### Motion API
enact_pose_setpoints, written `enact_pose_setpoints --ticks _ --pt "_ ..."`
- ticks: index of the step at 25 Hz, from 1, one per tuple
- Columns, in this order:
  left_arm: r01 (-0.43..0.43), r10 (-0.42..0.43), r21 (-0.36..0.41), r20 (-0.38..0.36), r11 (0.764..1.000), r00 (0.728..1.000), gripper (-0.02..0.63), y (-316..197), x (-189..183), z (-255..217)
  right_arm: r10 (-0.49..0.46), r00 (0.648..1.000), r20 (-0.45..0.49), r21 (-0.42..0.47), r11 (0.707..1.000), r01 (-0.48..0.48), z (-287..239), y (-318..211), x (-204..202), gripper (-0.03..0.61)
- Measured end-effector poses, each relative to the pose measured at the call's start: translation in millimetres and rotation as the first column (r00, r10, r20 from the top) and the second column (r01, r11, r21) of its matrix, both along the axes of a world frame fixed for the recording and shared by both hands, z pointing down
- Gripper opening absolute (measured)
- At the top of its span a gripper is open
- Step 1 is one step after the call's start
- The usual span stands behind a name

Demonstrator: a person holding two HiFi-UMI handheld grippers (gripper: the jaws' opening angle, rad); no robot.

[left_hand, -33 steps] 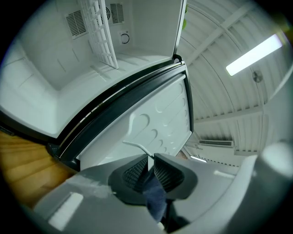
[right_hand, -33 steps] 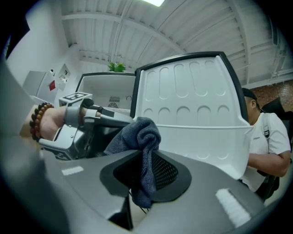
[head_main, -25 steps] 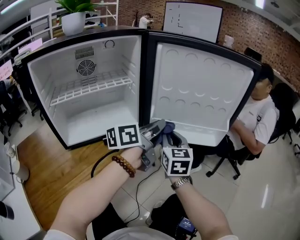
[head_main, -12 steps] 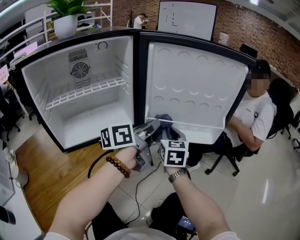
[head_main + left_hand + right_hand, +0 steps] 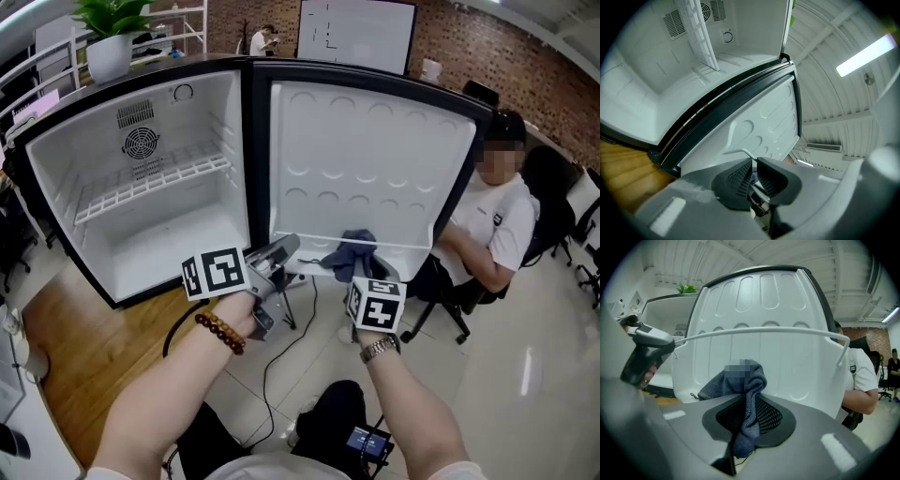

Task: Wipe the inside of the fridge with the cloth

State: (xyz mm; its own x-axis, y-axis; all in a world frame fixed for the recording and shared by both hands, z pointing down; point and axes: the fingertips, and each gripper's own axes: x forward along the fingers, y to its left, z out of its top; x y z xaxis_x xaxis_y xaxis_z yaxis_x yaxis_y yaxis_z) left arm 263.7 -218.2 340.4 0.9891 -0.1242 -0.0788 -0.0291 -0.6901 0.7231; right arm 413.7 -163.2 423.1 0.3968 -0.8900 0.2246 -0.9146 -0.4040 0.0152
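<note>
1. Right gripper (image 5: 747, 418), at 5 o'clock from the centre of the head view: its jaws are clamped on a blue-grey knitted cloth (image 5: 740, 390), which bunches up past the jaw tips.
2. Left gripper (image 5: 753, 176), at 7 o'clock from centre: its jaws are drawn almost together, leaving only a slit, with nothing between them. It points level toward the hinge line of the fridge.
3. Thin black cable (image 5: 270, 361): it trails over the pale tiled floor at 6 o'clock from the left gripper.
4. White moulded inner door (image 5: 375, 159): it stands fully open. The cloth sits at the door's 6 o'clock edge, just in front of the white bar rail (image 5: 764, 331). Contact with the door cannot be told.
5. Black-cased compact fridge with a white interior (image 5: 56, 187), at 10 o'clock: it contains a white wire shelf (image 5: 155, 176), with a round fan grille (image 5: 141, 142) at 12 o'clock above it.
6. Seated person in a white shirt (image 5: 497, 220): at 3 o'clock from the door.
7. Green plant in a white pot (image 5: 111, 42): it stands on the fridge top at 11 o'clock. A whiteboard (image 5: 356, 33) is at 12 o'clock, farthest back.
</note>
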Motion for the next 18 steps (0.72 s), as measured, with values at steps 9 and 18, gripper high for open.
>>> enact_pose_setpoints --ticks 9,18 --pt "0.003 -0.003 -0.02 -0.01 1.0 1.0 0.038 0 -1 1 0.131 0.99 0.049 0.007 0.991 -0.131 4 34 49 0.06" --pt "0.005 -0.006 -0.029 -0.022 1.0 1.0 0.037 -1 1 0 0.221 0.969 0.114 0.05 0.972 -0.228 4 58 73 0.058"
